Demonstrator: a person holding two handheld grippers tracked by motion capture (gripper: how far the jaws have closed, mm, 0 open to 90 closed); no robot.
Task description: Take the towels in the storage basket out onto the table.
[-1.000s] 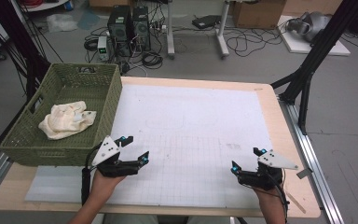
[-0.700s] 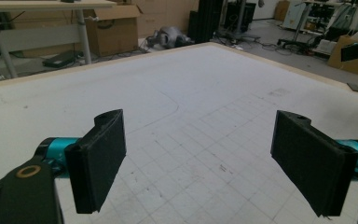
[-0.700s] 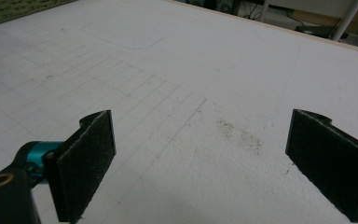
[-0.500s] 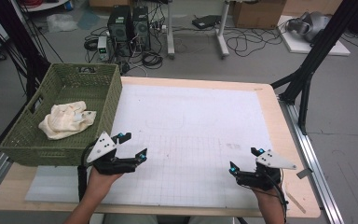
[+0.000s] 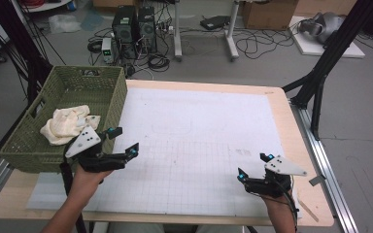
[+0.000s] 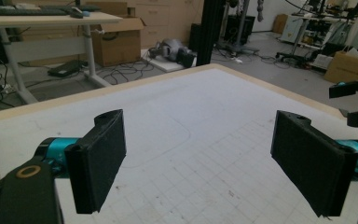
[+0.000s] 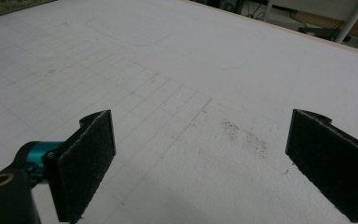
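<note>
A: How is the surface?

B: A wooden table (image 5: 291,121) carries a white mat (image 5: 199,141) with a thin grid on its near part and a rounded outline drawn farther back. In the right gripper view there is a dark smudge (image 7: 244,135) on the mat.

A: And the grippers?

B: The left gripper (image 5: 124,141) hangs just beside the green basket (image 5: 104,80), jaws wide, nothing between them. The right gripper (image 5: 253,166) is near the front right corner, low over the mat, jaws also wide and empty.

A: Where is the cloth?

B: The cloth (image 5: 65,124) lies crumpled in the basket, at the table's left edge, near the left gripper.

A: The room?

B: Grey floor, many cables (image 5: 257,41), two computer towers (image 5: 136,24), cardboard boxes (image 5: 267,12), black frame posts (image 5: 330,53).
</note>
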